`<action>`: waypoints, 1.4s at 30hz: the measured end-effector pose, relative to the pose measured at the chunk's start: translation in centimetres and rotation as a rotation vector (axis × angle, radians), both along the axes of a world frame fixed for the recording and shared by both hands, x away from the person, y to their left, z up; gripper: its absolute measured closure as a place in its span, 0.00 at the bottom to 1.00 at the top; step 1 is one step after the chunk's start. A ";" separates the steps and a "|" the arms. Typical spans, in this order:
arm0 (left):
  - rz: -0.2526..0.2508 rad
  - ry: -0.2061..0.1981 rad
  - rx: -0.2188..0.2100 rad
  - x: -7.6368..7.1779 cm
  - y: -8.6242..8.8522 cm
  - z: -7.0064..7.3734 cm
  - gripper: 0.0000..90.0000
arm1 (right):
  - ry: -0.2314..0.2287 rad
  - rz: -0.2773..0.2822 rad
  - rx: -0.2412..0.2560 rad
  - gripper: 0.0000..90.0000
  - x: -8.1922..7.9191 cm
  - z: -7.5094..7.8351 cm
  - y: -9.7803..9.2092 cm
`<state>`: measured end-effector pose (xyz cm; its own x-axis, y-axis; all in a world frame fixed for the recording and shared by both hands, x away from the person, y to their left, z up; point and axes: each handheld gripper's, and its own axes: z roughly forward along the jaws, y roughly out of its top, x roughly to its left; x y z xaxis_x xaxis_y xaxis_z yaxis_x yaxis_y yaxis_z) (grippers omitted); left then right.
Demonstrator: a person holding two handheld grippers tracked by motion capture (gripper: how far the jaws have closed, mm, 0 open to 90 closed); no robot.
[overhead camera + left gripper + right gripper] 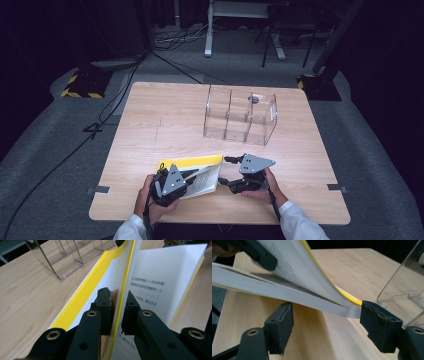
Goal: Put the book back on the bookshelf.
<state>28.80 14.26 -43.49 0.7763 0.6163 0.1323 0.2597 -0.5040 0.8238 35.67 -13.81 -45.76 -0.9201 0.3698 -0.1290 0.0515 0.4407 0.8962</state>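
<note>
Left gripper view shows the yellow-covered book [150,280] lying near the table's [150,125] front edge, its cover lifted. The left gripper [117,312] has its jaws pinched on that raised cover, apparently to hold the book open so the pages stay exposed. In the right gripper view, the right gripper [325,322] stands wide, holding nothing, one jaw touching the page block's corner, probably poised to steady it. The clear divided organizer [240,117] stands well behind.

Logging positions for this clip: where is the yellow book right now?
In the high view the book lies at the table's near edge, left of centre, in front of the clear organizer; the left gripper pinches its cover.
</note>
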 end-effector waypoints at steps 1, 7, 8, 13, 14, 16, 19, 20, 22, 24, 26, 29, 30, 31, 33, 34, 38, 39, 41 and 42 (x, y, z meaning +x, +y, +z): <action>-0.007 0.004 0.001 -0.1 0.1 0.0 0.89 | -0.005 -0.001 0.006 0.30 0.0 0.3 0.0; -0.013 0.002 -0.005 -0.4 0.4 -0.2 0.90 | -0.050 0.009 -0.003 0.27 -0.1 1.7 0.6; -0.017 0.005 -0.002 -0.4 0.4 -0.2 0.90 | -0.045 0.027 -0.015 0.26 -0.1 1.7 0.8; -0.038 0.020 0.015 -0.4 0.3 -0.7 0.90 | -0.101 0.066 -0.096 0.24 -0.4 1.7 1.7; -0.042 0.021 0.020 -0.4 0.2 -0.8 0.90 | -0.108 0.073 -0.110 0.24 -0.5 1.6 1.9; -0.050 0.028 0.029 -0.4 0.1 -1.0 0.90 | -0.115 0.099 -0.144 0.23 -0.4 1.4 2.4; -0.062 0.037 0.035 -0.3 0.1 -1.1 0.89 | -0.119 0.150 -0.188 0.33 -0.5 1.1 3.0; -0.064 0.037 0.033 -0.3 0.1 -1.1 0.89 | -0.107 0.196 -0.195 0.44 -0.5 1.0 3.1; -0.072 0.052 0.035 -0.3 0.2 -1.0 0.88 | -0.118 0.229 -0.205 0.53 -0.8 0.8 3.2; -0.090 0.072 0.042 -0.3 0.5 -1.1 0.86 | -0.132 0.264 -0.233 0.60 -1.0 0.7 3.3; -0.099 0.082 0.044 -0.2 0.7 -1.1 0.85 | -0.155 0.288 -0.268 0.64 -1.2 0.5 3.5; -0.100 0.109 0.062 -0.1 1.2 -1.0 0.75 | -0.187 0.332 -0.307 0.70 -1.9 0.4 3.9; -0.102 0.117 0.067 -0.1 1.3 -0.9 0.71 | -0.195 0.345 -0.319 0.72 -2.2 0.4 4.1; -0.112 0.120 0.077 -0.1 1.5 -0.9 0.70 | -0.199 0.354 -0.327 0.73 -2.4 0.3 4.2; -0.114 0.119 0.090 -0.2 1.6 -0.8 0.68 | -0.205 0.371 -0.330 0.74 -2.6 0.3 4.4; -0.118 0.117 0.095 -0.2 1.7 -0.7 0.67 | -0.207 0.376 -0.328 0.74 -2.7 0.3 4.5; -0.097 0.099 0.125 -0.3 1.7 -0.3 0.61 | -0.208 0.384 -0.326 0.74 -2.8 0.3 4.6; -0.095 0.097 0.125 -0.4 1.8 -0.1 0.58 | -0.210 0.383 -0.325 0.74 -2.8 0.3 4.6; -0.090 0.100 0.112 -0.4 2.1 0.2 0.56 | -0.202 0.378 -0.317 0.74 -2.6 0.3 4.5; -0.083 0.102 0.105 -0.5 2.1 0.1 0.54 | -0.195 0.376 -0.315 0.74 -2.6 0.4 4.5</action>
